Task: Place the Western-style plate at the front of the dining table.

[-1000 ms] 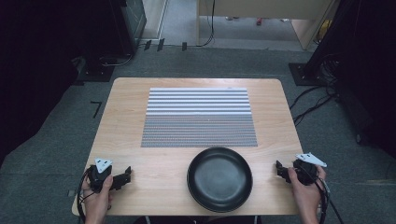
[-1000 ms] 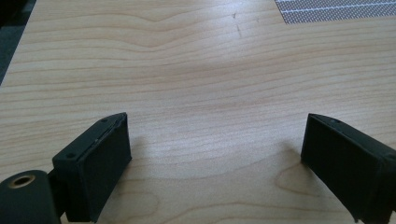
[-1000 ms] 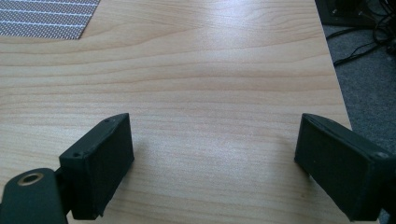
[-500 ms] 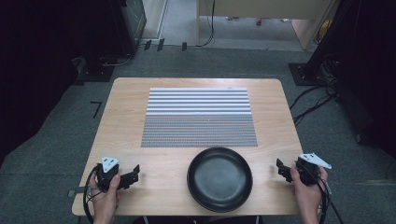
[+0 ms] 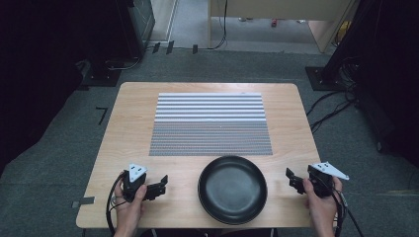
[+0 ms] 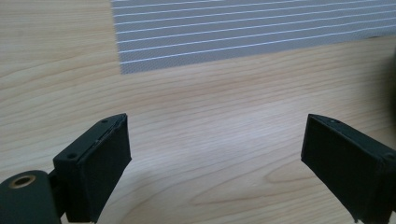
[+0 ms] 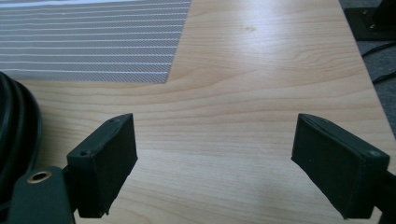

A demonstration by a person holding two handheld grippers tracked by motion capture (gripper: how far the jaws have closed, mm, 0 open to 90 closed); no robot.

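A black round dish (image 5: 232,189) rests near the front edge of the wooden table (image 5: 133,103), just in front of a grey mat with white stripes (image 5: 210,123). My left gripper (image 5: 161,185) is held left of the dish, a short gap away, pointing at it. Its jaws stand wide open over bare wood (image 6: 217,123). Right of the dish, my right gripper (image 5: 292,180) also points at it, open with nothing between the jaws (image 7: 215,121). The dish's dark rim (image 7: 14,121) shows at the left edge of the right gripper view.
The mat's near corner (image 6: 196,42) lies ahead of the left gripper, and its other near corner (image 7: 116,46) ahead of the right gripper. Grey carpet (image 5: 64,148) surrounds the table, with cables (image 5: 331,106) and dark equipment stands at the right and back.
My left gripper has slid rightward along the table's front toward the dish. The right gripper has hardly moved. Both jaws stay open.
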